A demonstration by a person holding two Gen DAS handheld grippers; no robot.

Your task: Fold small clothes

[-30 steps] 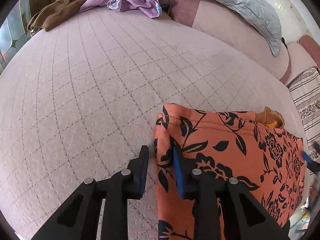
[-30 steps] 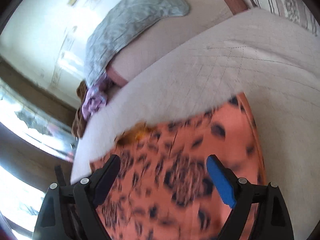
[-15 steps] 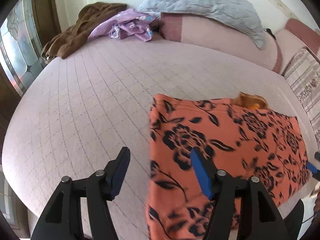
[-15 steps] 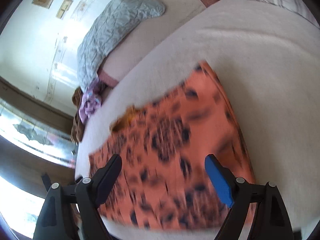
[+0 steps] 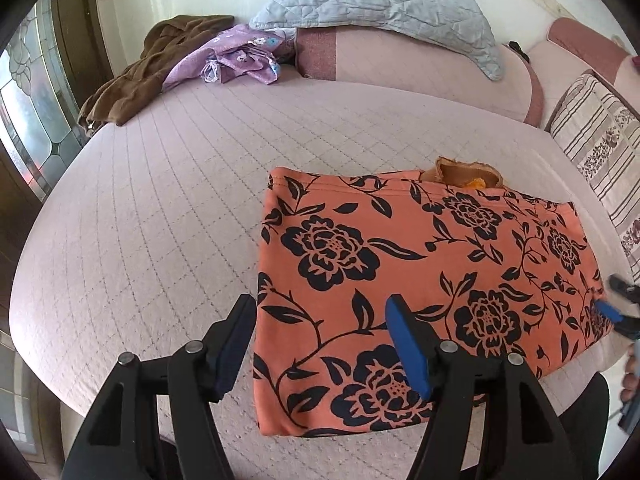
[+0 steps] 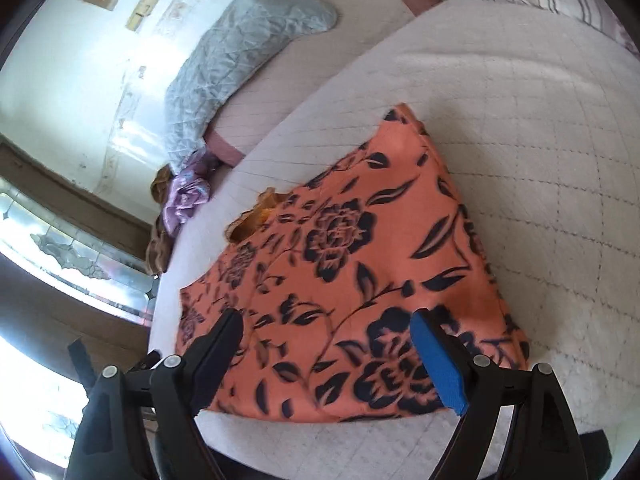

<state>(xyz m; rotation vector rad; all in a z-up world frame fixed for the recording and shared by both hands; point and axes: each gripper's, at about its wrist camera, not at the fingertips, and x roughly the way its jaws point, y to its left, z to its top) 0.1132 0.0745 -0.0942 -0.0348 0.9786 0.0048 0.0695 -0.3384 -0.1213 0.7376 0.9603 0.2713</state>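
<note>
An orange garment with black flowers [image 5: 420, 264] lies folded flat near the front edge of the pink quilted bed [image 5: 160, 216]. It also shows in the right wrist view [image 6: 360, 264]. A lighter orange piece [image 5: 464, 172] sticks out at its far edge. My left gripper [image 5: 320, 344] is open and empty, raised above the garment's near left corner. My right gripper [image 6: 328, 360] is open and empty above the garment's near edge. Its blue tip [image 5: 608, 312] shows at the right of the left wrist view.
A purple garment [image 5: 236, 60] and a brown one [image 5: 132, 76] lie at the bed's far left. A grey quilted pillow [image 5: 380, 4] rests on the pink headboard bolster [image 5: 400, 60]. A striped pillow [image 5: 600, 136] is at the right. A window [image 5: 28, 92] is on the left.
My left gripper opened, let go of the garment's left edge and pulled back and up. My right gripper stayed open and drew back. The garment lies flat.
</note>
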